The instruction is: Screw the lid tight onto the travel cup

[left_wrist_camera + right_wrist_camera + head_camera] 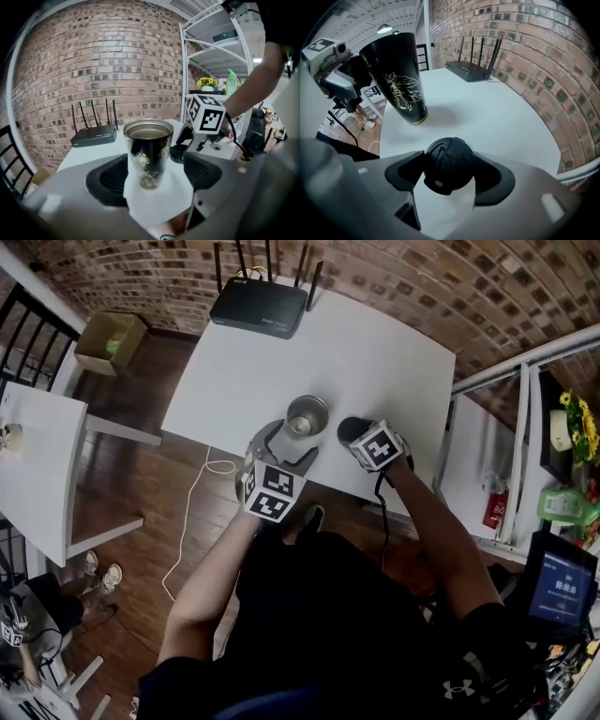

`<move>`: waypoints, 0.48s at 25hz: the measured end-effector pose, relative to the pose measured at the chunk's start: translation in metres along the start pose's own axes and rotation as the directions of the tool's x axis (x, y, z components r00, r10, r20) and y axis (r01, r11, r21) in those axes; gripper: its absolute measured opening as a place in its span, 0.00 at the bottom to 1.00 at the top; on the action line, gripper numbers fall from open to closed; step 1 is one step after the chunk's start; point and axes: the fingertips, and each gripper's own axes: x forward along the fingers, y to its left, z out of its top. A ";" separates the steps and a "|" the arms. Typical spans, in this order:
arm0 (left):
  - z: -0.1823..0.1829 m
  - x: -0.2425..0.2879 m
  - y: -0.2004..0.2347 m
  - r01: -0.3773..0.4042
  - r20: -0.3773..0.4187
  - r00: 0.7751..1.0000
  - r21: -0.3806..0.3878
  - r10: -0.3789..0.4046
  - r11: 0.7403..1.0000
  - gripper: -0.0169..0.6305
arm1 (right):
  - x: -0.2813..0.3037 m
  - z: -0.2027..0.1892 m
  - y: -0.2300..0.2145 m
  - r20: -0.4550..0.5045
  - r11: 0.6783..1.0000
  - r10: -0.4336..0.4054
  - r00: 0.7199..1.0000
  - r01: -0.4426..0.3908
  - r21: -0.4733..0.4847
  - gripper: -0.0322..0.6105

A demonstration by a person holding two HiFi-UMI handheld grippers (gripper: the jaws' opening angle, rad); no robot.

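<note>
Lid is not on the cup. Travel cup [307, 416] stands upright with its mouth open, by the near edge of the white table [375, 352]. Lid [352, 430] lies on the tabletop just right of it, not touching.

Left gripper [292, 444]: jaws wide apart, cup base between the tips, pads not pressing (a gap shows at the right pad).

Right gripper [361, 435]: pointing down over the lid, jaws apart, one on either side of it, no clamp visible.

Router [260, 307] sits at the far edge.
</note>
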 end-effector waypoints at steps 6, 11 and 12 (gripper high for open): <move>0.003 -0.011 0.001 0.019 0.015 1.000 -0.005 -0.018 1.000 0.59 | 0.004 0.006 0.001 -0.051 0.997 0.016 0.999 -0.020 -0.073 0.61; 0.000 -0.022 0.005 0.012 0.040 0.999 -0.035 -0.011 0.999 0.59 | 0.008 0.008 0.003 -0.077 0.991 0.085 0.993 -0.092 -0.094 0.61; -0.002 -0.023 0.005 0.015 0.038 0.999 -0.040 -0.013 0.999 0.58 | 0.008 0.009 0.003 -0.087 0.989 0.100 0.991 -0.109 -0.104 0.61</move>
